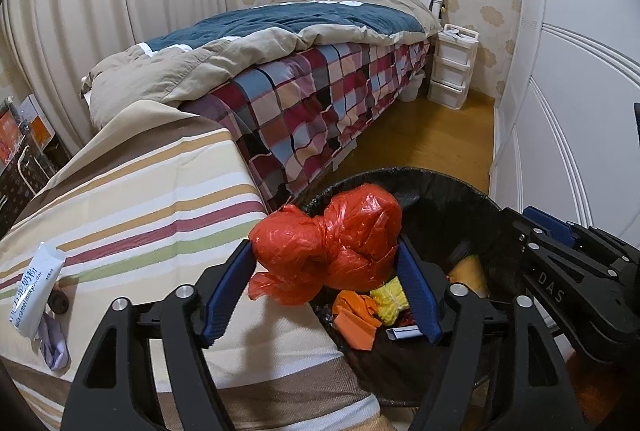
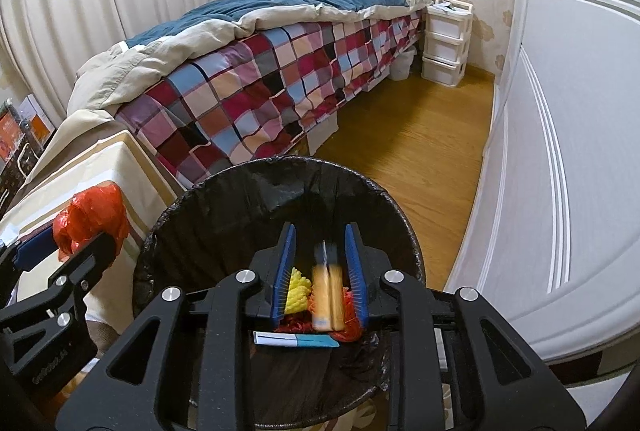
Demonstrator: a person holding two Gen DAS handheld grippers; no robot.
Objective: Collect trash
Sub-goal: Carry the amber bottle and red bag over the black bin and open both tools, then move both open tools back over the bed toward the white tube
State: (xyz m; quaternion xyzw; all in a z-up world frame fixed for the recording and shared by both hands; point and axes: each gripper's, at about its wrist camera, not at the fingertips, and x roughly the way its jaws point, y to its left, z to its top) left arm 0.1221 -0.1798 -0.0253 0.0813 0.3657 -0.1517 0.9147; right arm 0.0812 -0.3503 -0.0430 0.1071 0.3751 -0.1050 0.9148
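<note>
Over bin point(image 2: 208, 191) rim: left tongs point(image 1: 326, 255) pinching red bag point(image 1: 332, 243). Right tongs point(image 2: 320, 263) spread above bin; blurred orange packet point(image 2: 328, 295) between pads, apparently loose. Striped table point(image 1: 140, 199) beside bin.

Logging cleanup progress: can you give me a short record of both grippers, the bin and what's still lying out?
left gripper: closed on red plastic bag, at the trash bin rim
right gripper: open above the bin, blurred orange packet loose between the jaws
bin contents: yellow wad, blue-and-white box
still out: white sachet on striped cloth
</note>
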